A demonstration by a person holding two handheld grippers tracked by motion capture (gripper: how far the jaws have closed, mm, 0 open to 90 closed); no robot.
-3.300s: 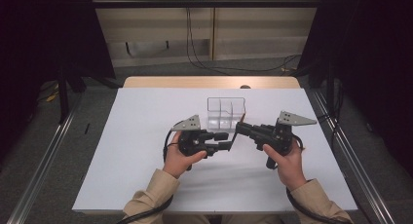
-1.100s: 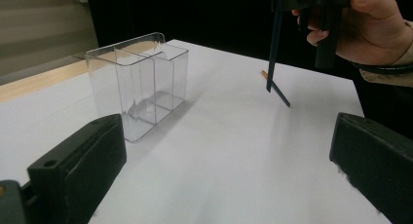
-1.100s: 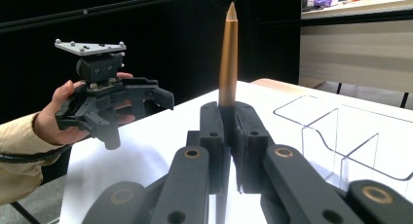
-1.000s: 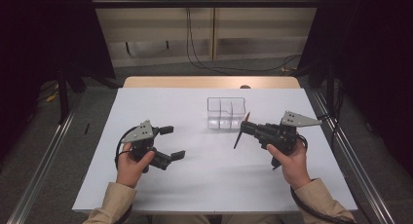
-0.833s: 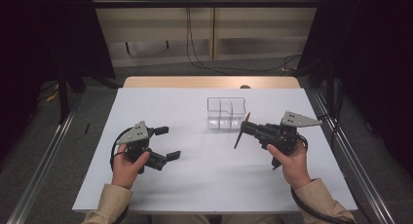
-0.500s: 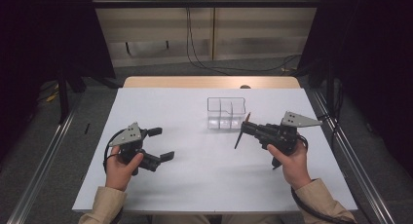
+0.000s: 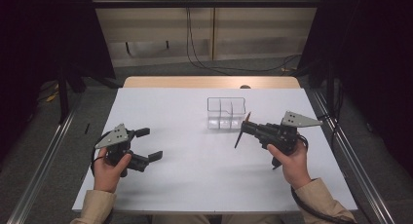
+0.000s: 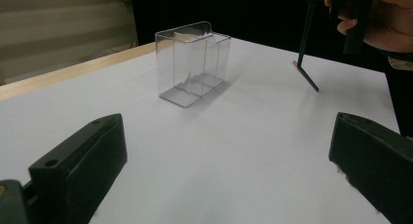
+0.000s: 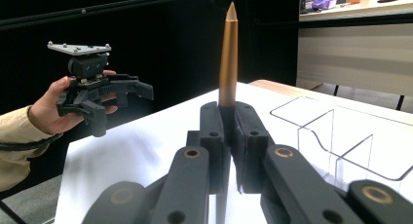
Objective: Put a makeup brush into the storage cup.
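Observation:
My right gripper (image 7: 247, 128) is shut on a brown pencil (image 7: 241, 132), which it grips mid-length and holds aslant just above the white table (image 7: 195, 180). In the right gripper view the pencil (image 9: 228, 58) rises point-up from the closed jaws of that gripper (image 9: 229, 118). A clear plastic box (image 7: 225, 113) with compartments stands just left of and beyond the pencil. My left gripper (image 7: 149, 144) hovers at the table's left, open and empty. In its own view the left gripper (image 8: 229, 136) faces the box (image 8: 192, 63) and the pencil (image 8: 305, 44).
The table's far edge is a bare wooden strip (image 7: 209, 82). Metal rails (image 7: 44, 160) run along the floor on both sides, and cables (image 7: 214, 63) lie on the floor beyond. White tabletop stretches between the two grippers.
My left gripper has drawn away from the right gripper and the box, sliding left across the table with its jaws open. The right gripper and pencil have kept still.

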